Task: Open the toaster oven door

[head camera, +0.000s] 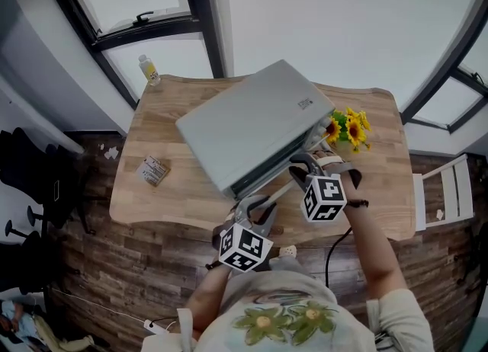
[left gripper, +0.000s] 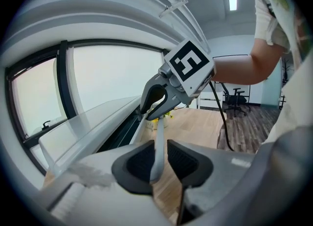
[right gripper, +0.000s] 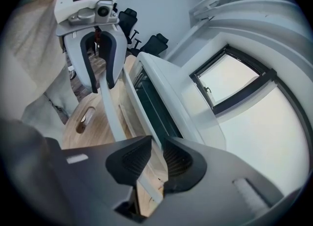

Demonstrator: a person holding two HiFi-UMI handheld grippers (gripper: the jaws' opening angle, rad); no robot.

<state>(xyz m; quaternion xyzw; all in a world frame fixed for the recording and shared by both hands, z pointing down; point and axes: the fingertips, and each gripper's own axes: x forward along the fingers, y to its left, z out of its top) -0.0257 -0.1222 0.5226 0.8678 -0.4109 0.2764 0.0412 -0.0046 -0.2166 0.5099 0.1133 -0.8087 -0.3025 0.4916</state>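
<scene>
Toaster oven (head camera: 252,126) fills table (head camera: 164,209) centre. Left tabletop free except small box (head camera: 153,170); bottle (head camera: 149,69) at far-left corner. Sunflowers (head camera: 349,128) crowd oven's right side. Front handle (left gripper: 159,131) occupied: left gripper (left gripper: 159,162) and right gripper (right gripper: 155,159) both clamp it; narrow bare strip before it.

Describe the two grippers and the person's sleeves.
The left gripper and right gripper are light grey with black ribbed pads, each topped by a white cube of black square markers. A black cable trails from the right one. Sleeves: short, white.

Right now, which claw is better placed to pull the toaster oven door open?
Left, slightly. Both claws grip the door handle, but the left claw has bare tabletop around it, while the right claw works close beside the sunflowers.
</scene>
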